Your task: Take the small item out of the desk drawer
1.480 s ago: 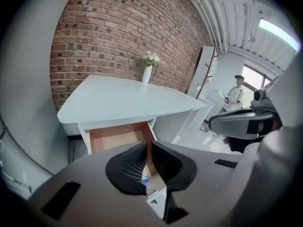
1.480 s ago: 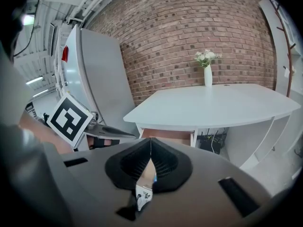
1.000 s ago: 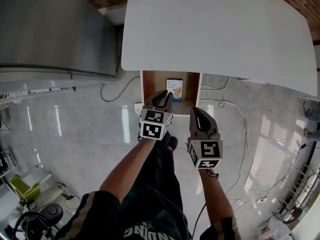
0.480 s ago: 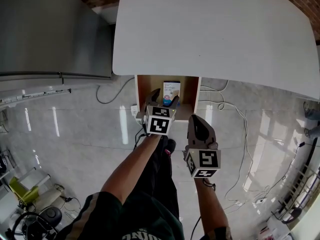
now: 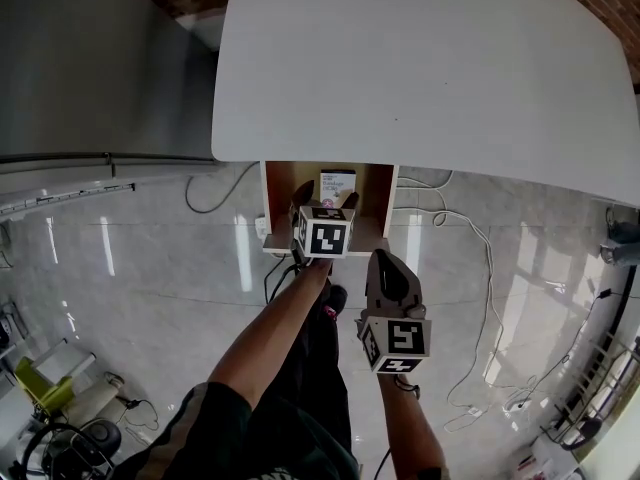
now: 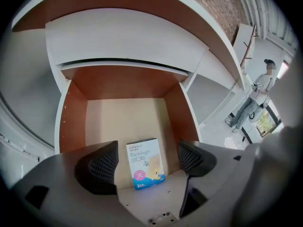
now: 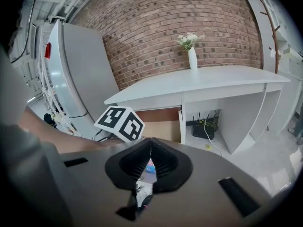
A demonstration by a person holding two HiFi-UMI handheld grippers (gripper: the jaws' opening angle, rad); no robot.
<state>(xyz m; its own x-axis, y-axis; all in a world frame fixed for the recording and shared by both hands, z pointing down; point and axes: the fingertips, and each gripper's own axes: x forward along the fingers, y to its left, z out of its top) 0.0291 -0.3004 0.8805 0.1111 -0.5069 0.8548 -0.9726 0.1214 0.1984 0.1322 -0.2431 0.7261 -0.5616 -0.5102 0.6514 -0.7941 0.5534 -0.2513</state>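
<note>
Left tool [image 5: 326, 200]: extended forward on the bare, outstretched left forearm [image 5: 275, 333], pointed steeply down. Jaws have just been opening and stand wide apart. The pads [image 6: 101, 166] press on nothing, with a small box [image 6: 144, 163] in the gap between them. Right tool [image 5: 384, 261]: held nearer the body on the right forearm [image 5: 405, 423], tilted down, jaws closed together, empty
</note>
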